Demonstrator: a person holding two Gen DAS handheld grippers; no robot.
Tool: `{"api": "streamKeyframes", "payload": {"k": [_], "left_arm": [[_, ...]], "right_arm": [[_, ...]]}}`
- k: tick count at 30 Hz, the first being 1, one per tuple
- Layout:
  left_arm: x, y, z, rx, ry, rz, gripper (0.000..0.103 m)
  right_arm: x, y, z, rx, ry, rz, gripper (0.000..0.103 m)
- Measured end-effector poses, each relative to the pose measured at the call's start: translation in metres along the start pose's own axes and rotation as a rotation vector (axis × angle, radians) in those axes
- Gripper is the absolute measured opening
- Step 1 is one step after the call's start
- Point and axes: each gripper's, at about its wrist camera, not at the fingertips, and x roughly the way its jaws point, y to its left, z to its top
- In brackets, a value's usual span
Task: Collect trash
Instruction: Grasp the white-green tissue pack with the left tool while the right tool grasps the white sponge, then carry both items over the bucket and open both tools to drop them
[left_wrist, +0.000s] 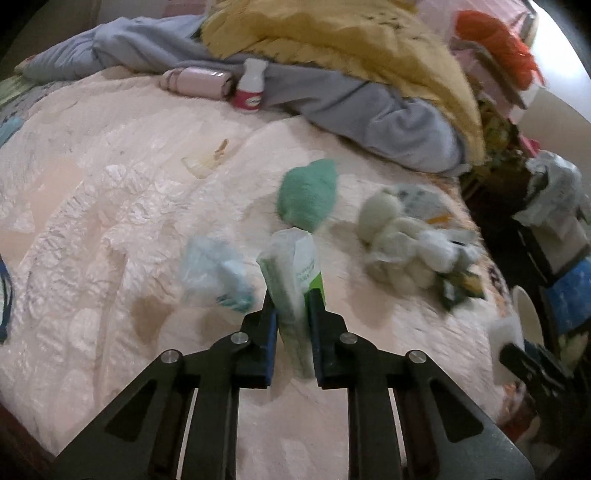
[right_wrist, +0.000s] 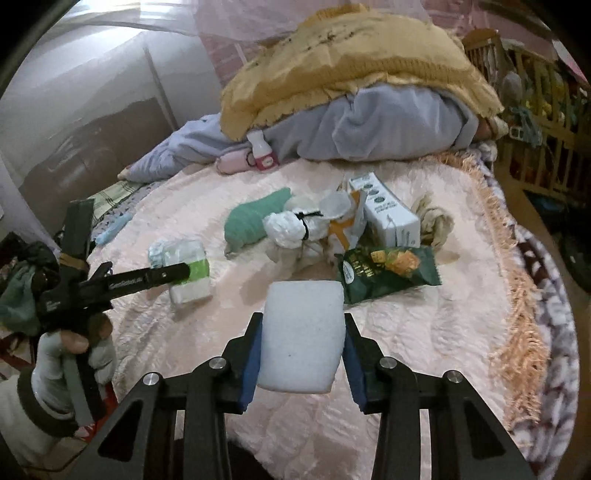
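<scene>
Both grippers are black, with flat arms joined by round silver screws. The left gripper (left_wrist: 290, 306) has blue pads on its fingers, and so does the right gripper (right_wrist: 302, 328). The left hand (right_wrist: 68, 354) wears a light grey glove, with a dark cuff and a white sleeve (right_wrist: 16, 417).

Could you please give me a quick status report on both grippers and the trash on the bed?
Left gripper shut on green-and-white packet. Right gripper shut on white foam block. Chip bag and carton uncollected on bed. Nothing obstructing.
</scene>
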Motion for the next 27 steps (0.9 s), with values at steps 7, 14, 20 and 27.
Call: {"api": "streamKeyframes", "payload": {"k": [7, 14, 20, 27], "left_arm": [[-0.026, -0.036, -0.012, 0.088, 0.002, -0.061, 0.013], [-0.032, -0.083, -0.021, 0.185, 0.012, -0.126, 0.013], [-0.031, -0.119, -0.024, 0.25, 0.024, -0.178, 0.013], [-0.025, -0.166, -0.026, 0.342, 0.034, -0.2, 0.013]], "right_arm": [[-0.023, 0.0, -0.004, -0.003, -0.038, -0.02, 0.039], [-0.039, -0.012, -0.006, 0.012, -0.059, -0.053, 0.039], [-0.059, -0.029, -0.008, 0.036, -0.09, -0.082, 0.039], [-0.079, -0.056, -0.012, 0.061, -0.103, -0.132, 0.039]]}}
